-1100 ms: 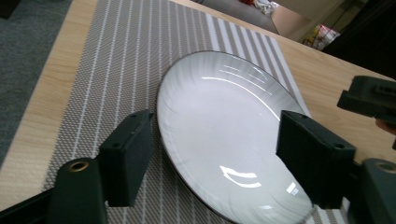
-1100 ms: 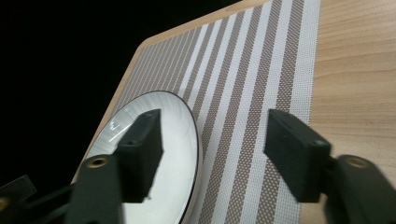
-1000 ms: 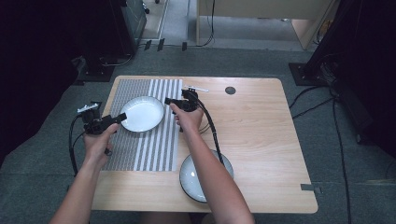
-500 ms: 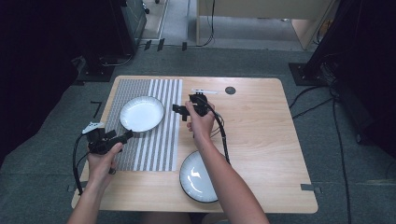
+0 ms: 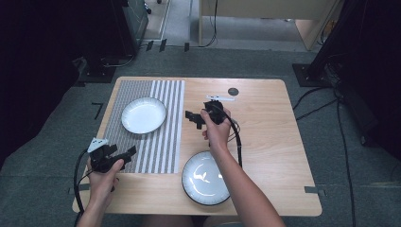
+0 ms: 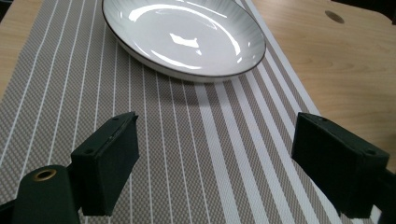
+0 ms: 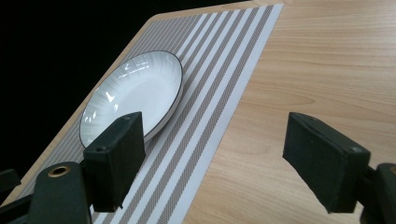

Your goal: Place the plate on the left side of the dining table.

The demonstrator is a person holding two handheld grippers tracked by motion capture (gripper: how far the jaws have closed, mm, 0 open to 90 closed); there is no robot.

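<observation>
Wooden table [image 5: 265, 142], smooth pale grain, rounded corners, w/ a small dark round hole near the far edge. On its left half lies a woven placemat [image 5: 156, 146], rectangular, grey w/ white stripes, slightly rough texture. The white plate [image 5: 143, 115] sits on the mat's far part: glossy ceramic, round, shallow, ribbed inside, thin dark rim. A second plate [image 5: 206, 178], same look, rests on bare wood at the near edge, just right of the mat, partly under the right forearm.

Left gripper [image 5: 127, 152] hovers over the mat's near left part, jaws wide apart, nothing between them; they've just been opening. Right gripper [image 5: 193, 118] is over bare wood just right of the mat, jaws also apart and empty, just been opening too.

Risks, as I judge: glazed rim is slick, so a shallow pinch on the near plate could slip & drop it; the right forearm or cable may nudge it off the near edge; dragging could ruck the mat
</observation>
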